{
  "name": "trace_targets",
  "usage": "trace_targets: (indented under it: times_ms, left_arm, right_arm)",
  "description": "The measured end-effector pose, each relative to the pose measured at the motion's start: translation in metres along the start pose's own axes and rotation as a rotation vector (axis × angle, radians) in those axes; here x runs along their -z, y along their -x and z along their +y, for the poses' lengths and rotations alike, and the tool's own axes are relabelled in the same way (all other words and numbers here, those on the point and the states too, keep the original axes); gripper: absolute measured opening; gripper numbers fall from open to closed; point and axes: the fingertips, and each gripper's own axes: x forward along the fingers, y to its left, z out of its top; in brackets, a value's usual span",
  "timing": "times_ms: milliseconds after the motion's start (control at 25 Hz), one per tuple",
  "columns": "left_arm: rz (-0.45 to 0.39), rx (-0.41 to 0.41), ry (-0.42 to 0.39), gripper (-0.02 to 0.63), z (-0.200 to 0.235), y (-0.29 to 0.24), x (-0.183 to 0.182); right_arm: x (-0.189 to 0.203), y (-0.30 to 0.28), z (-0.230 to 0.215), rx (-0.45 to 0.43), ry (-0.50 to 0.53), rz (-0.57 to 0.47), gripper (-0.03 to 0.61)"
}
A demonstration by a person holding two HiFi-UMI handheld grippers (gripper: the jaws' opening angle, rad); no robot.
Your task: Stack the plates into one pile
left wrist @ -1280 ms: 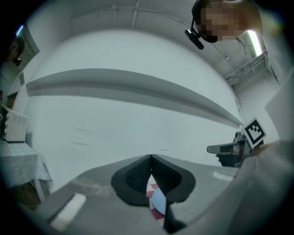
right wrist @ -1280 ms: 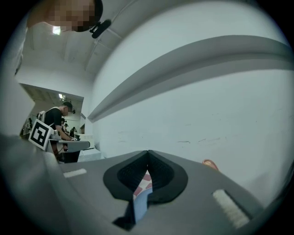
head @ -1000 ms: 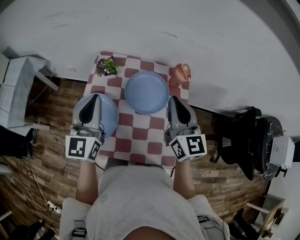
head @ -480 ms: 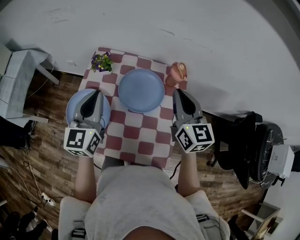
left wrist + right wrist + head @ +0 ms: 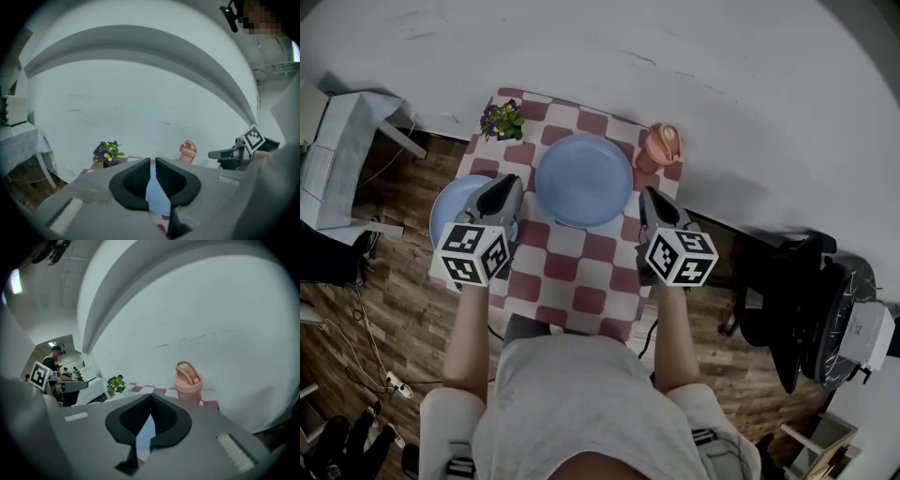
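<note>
Two plates lie apart on the table (image 5: 581,277), so the step in hand is judged to be the approach for the first pick-up.

**Method advised.**
- The left claw (image 5: 510,181) should open well beyond its present slit and come in low at the rim of the left plate (image 5: 448,208).
- It should take a deep bite on that rim, so the plate does not tip.
- It should lift the plate level, carry it to the claw's right, centre it over the middle plate (image 5: 583,178), and let go only once it rests.
- The right claw (image 5: 649,193) could steady the middle plate, provided it keeps off the pink cup (image 5: 663,142) just beyond it.

**Left claw.**
- Its jaws have just been opening and stand a narrow slit apart.
- Nothing is between them; only blue plate shows through the gap.
- It holds nothing.
- The left plate lies directly under the claw and to its left, seemingly jutting over the table edge.
- The head view does not settle whether the claw touches that plate.
- The middle plate is just beside the claw on its right, and a flower pot (image 5: 501,120) stands further ahead.

**Right claw.**
- Its jaws are closed tip to tip and empty.
- The middle plate lies just to its left, and the pink cup stands ahead.
</note>
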Motion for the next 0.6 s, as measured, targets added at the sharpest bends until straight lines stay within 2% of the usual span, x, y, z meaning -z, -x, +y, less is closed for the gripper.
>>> trace_targets:
  times_ms: [240,440,600]
  left_arm:
    - [0.197,0.015,0.066,0.078,0.011,-0.049,0.044]
    - [0.302,0.010,0.113,0.131,0.023,-0.083,0.073]
    - [0.377,0.002,0.151,0.157,0.033,-0.107,0.094]
  right_arm:
    - [0.049,-0.029,-0.026,0.045,-0.127,0.142,0.003]
    - [0.082,-0.048,-0.043,0.082,-0.194,0.231,0.031]
    - [0.103,-0.059,-0.052,0.112,-0.228,0.289,0.083]
